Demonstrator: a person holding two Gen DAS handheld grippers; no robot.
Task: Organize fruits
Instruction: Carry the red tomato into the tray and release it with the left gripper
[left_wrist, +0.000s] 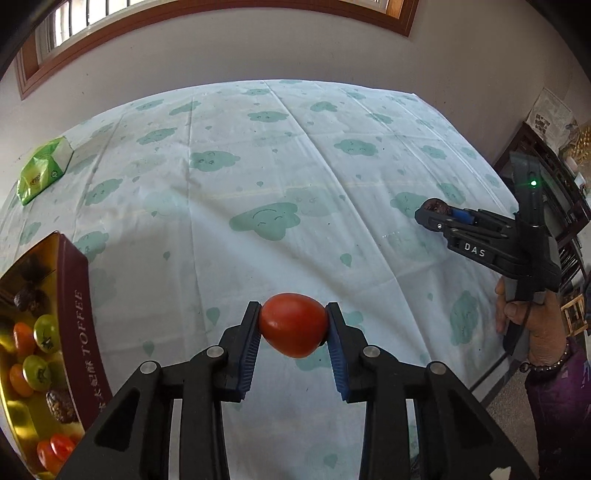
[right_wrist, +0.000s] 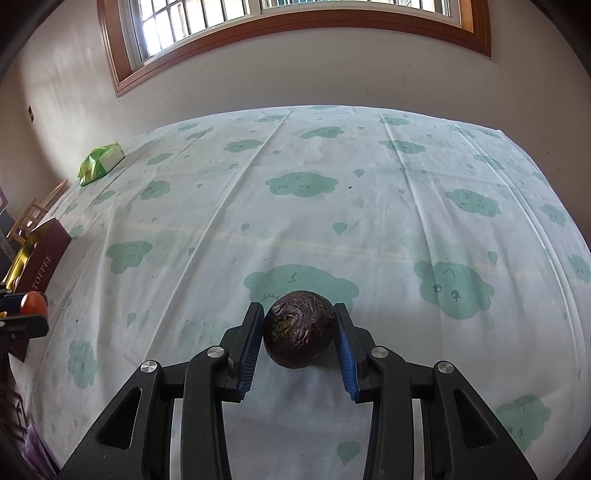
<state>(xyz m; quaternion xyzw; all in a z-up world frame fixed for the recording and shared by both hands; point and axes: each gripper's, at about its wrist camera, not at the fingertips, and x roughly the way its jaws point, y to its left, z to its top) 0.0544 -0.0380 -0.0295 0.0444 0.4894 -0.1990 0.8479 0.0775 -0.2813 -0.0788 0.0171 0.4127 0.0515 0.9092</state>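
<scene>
Red tomato (left_wrist: 291, 325) sits clamped between the blue pads (left_wrist: 248, 354) of my left gripper (left_wrist: 292, 326); both pads press its sides and it hangs clear of the tablecloth (left_wrist: 295, 166), a pale sheet printed with green clouds. To the left of this gripper stands the toffee tin (left_wrist: 79, 317), maroon outside and gold inside, its near wall lettered TOFFEE. Inside the tin I see small orange tomatoes (left_wrist: 22, 338), green tomatoes (left_wrist: 46, 332) and dark wrinkled fruits (left_wrist: 59, 404) lying together; how many lie beyond the frame edge I cannot tell.

My right gripper (right_wrist: 300, 334) is closed on a dark wrinkled fruit (right_wrist: 299, 328), one pad against each side, held above the cloth over a cloud print. From the left wrist view the same gripper (left_wrist: 432, 214) appears at the right, marked DAS, with a green lamp lit on its body, the dark fruit (left_wrist: 437, 206) at its tip, and a hand (left_wrist: 532, 325) wearing a bead bracelet wrapped round its handle. From the right wrist view the left gripper (right_wrist: 35, 306) shows at the left edge with the tomato (right_wrist: 33, 302) in it, just in front of the tin (right_wrist: 46, 254).

A green packet (left_wrist: 44, 170) lies near the far left corner of the table, well apart from both grippers. A wood-framed window (right_wrist: 295, 22) runs along the wall behind.
</scene>
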